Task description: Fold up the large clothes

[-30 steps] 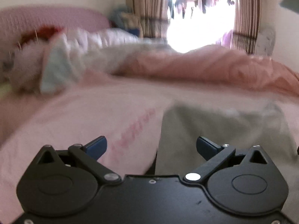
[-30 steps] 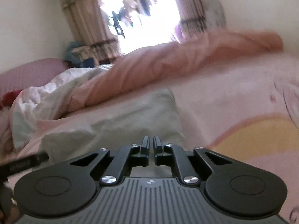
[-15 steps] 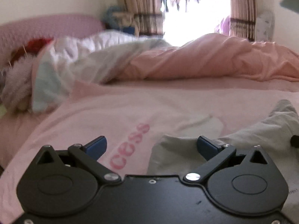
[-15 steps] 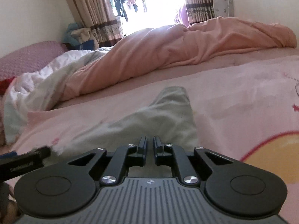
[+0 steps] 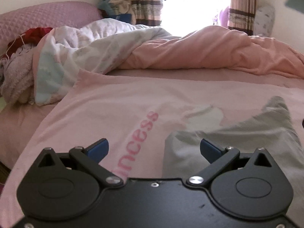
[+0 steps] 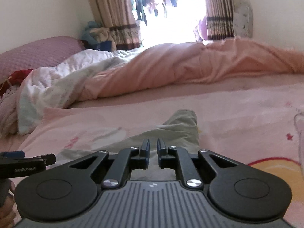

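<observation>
A grey-green garment [image 5: 237, 144] lies bunched on the pink printed bed sheet [image 5: 106, 117]. In the left wrist view it sits at the lower right, partly between my fingers. My left gripper [image 5: 153, 147] is open wide, its blue pads low over the garment's left edge. In the right wrist view the garment [image 6: 176, 131] runs forward from my right gripper [image 6: 153, 146]. Its jaws stand close together with a narrow gap, and I see no cloth between the pads. The left gripper's side [image 6: 24, 163] shows at the far left of the right wrist view.
A rumpled pink duvet [image 5: 209, 51] and a white-and-mint quilt [image 5: 79, 57] lie across the far side of the bed. A purple headboard [image 5: 43, 19] and a fluffy toy [image 5: 15, 76] are at the left. Curtains and a bright doorway [image 6: 167, 11] are behind.
The garment has shifted right in the left wrist view, baring the "princess" print. The right gripper's jaws have parted slightly. Both views have settled and sharpened.
</observation>
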`<act>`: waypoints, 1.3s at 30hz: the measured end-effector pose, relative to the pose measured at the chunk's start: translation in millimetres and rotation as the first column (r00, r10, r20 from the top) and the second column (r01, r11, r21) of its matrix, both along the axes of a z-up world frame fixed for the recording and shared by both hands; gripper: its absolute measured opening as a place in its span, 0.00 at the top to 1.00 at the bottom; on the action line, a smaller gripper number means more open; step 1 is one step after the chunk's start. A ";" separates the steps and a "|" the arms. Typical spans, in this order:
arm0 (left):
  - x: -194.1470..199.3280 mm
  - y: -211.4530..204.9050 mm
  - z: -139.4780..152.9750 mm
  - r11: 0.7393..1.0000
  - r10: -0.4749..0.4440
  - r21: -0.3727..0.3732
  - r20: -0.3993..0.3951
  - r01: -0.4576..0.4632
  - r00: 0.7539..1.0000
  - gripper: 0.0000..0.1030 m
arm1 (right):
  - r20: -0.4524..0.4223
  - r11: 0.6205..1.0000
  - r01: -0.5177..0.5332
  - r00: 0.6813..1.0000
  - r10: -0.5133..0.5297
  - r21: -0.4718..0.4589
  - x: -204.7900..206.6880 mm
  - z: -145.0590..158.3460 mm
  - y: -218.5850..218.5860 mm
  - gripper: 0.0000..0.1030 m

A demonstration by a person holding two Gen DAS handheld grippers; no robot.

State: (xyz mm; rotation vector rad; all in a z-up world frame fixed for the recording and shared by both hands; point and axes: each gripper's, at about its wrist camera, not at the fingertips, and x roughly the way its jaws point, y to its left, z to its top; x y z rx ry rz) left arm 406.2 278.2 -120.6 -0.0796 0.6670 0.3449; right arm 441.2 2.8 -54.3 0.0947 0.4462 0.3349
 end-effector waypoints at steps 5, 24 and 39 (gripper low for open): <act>-48.5 -13.2 15.4 0.998 -0.048 0.034 -0.039 0.049 0.998 0.00 | 0.023 0.999 -0.020 1.000 0.020 -0.028 -26.1 16.8 -4.2 0.73; -102.0 5.8 -57.4 0.895 -0.243 -0.408 -0.107 0.181 0.964 0.00 | -0.314 0.955 -0.157 0.920 0.235 0.252 -29.3 -85.1 -77.7 0.27; -98.4 -10.1 -45.8 0.926 -0.233 -0.299 0.029 0.231 0.972 0.67 | -0.213 0.971 -0.119 0.963 0.164 0.208 -22.3 -73.2 -45.1 0.66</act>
